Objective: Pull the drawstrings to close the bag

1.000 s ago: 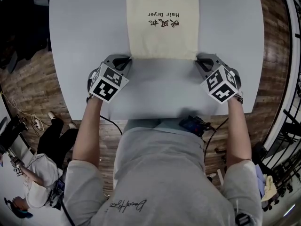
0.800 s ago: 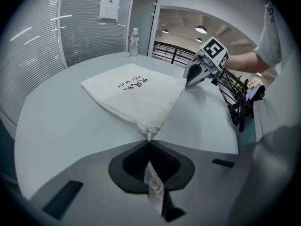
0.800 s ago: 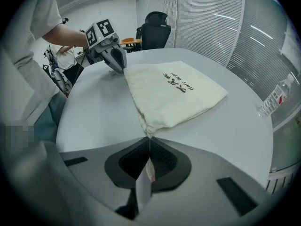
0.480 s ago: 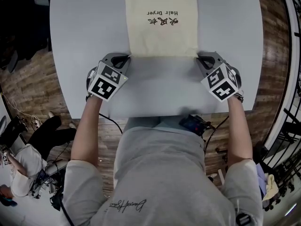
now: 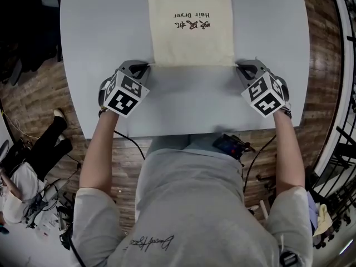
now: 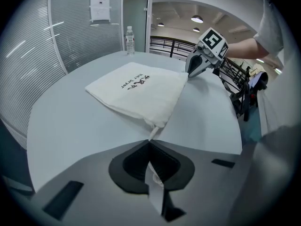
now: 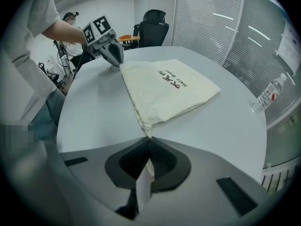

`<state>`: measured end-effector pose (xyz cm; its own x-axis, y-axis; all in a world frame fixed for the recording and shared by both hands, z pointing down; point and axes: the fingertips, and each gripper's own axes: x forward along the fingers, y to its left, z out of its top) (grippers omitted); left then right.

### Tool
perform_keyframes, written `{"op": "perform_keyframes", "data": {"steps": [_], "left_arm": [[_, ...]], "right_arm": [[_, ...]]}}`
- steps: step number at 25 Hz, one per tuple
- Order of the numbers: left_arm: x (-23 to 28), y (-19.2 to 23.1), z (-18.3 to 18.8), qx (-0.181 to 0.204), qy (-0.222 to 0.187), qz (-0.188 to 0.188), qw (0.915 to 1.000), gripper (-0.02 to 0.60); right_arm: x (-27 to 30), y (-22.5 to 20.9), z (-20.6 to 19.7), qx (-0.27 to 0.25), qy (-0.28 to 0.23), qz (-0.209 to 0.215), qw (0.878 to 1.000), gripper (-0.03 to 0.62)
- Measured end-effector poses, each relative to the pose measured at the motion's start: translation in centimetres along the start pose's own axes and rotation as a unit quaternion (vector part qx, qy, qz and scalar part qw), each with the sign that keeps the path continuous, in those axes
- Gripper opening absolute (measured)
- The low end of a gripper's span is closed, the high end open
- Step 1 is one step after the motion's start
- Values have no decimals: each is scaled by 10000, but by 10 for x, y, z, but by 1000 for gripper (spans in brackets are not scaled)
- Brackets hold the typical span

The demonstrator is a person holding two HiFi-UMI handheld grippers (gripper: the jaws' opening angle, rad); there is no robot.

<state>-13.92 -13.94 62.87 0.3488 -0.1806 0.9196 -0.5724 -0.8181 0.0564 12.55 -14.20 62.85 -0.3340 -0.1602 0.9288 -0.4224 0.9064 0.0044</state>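
A cream drawstring bag (image 5: 192, 24) printed "Hair Dryer" lies flat on the round grey table (image 5: 100, 38), its mouth edge toward me. My left gripper (image 5: 146, 67) sits at the bag's near left corner, shut on the white drawstring (image 6: 153, 134) that comes out of that corner. My right gripper (image 5: 240, 67) sits at the near right corner, shut on the other drawstring (image 7: 149, 133). In the left gripper view the bag (image 6: 141, 91) spreads ahead, with the right gripper (image 6: 195, 67) at its far corner. The right gripper view shows the bag (image 7: 164, 91) and the left gripper (image 7: 112, 53) likewise.
A water bottle (image 6: 130, 40) stands at the table's far edge. A black office chair (image 7: 155, 27) is beyond the table. The near table edge (image 5: 189, 132) runs just below both grippers. A person (image 5: 22, 177) is on the floor at lower left.
Both grippers have slid slightly outward from the bag's corners, left one leftward, right one rightward, baring a short length of string at each. The person at lower left has shifted.
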Motion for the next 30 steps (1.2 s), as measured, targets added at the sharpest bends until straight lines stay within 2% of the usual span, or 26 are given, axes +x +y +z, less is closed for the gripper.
{"op": "perform_keyframes", "data": {"steps": [9, 14, 20, 25, 30], "left_arm": [[-21, 9, 4, -136, -125, 20, 9998, 9], [-50, -15, 8, -280, -456, -4, 9986, 9], [-71, -28, 16, -166, -516, 215, 9983, 9], [-89, -34, 25, 125, -493, 307, 9982, 9], [-108, -39, 39, 253, -677, 481, 9962, 9]], "right_arm": [[-17, -5, 5, 155, -180, -58, 9997, 21], [-48, 13, 4, 301, -416, -197, 9985, 21], [-73, 20, 6, 348, -615, -378, 9968, 21], [-96, 19, 13, 342, -754, -475, 9954, 21], [-111, 21, 16, 468, -832, -606, 9936, 21]]}}
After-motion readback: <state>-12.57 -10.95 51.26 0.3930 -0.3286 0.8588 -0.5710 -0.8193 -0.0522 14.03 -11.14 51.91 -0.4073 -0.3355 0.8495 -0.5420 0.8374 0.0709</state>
